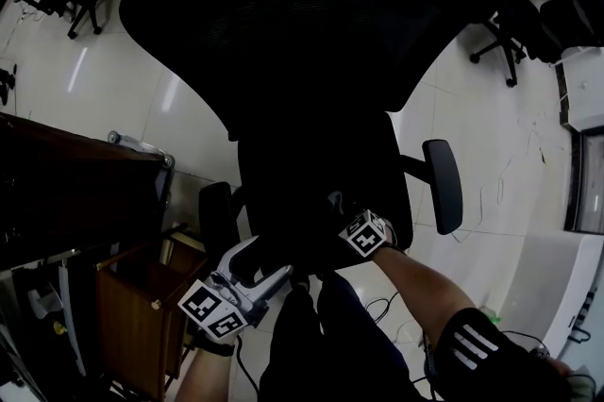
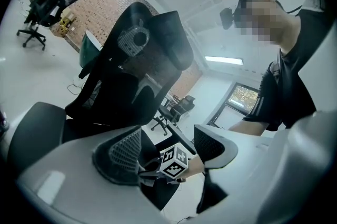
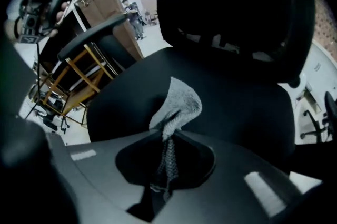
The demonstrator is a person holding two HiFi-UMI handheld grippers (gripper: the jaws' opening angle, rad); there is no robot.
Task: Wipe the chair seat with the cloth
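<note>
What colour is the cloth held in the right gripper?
Light grey cloth; clearest in the right gripper view.

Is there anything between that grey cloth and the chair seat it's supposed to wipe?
Nothing visible does. The right gripper is shut on the cloth, whose free end bunches out right over the black chair seat. The seat around it looks bare. Whether the cloth touches the seat, I cannot tell.

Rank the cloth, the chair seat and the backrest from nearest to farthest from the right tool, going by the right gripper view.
1. cloth: pinched in the right tool, draping forward at the centre.
2. chair seat: just under and beyond the cloth.
3. backrest: upright at the seat's far edge, at the top of the view.
</note>
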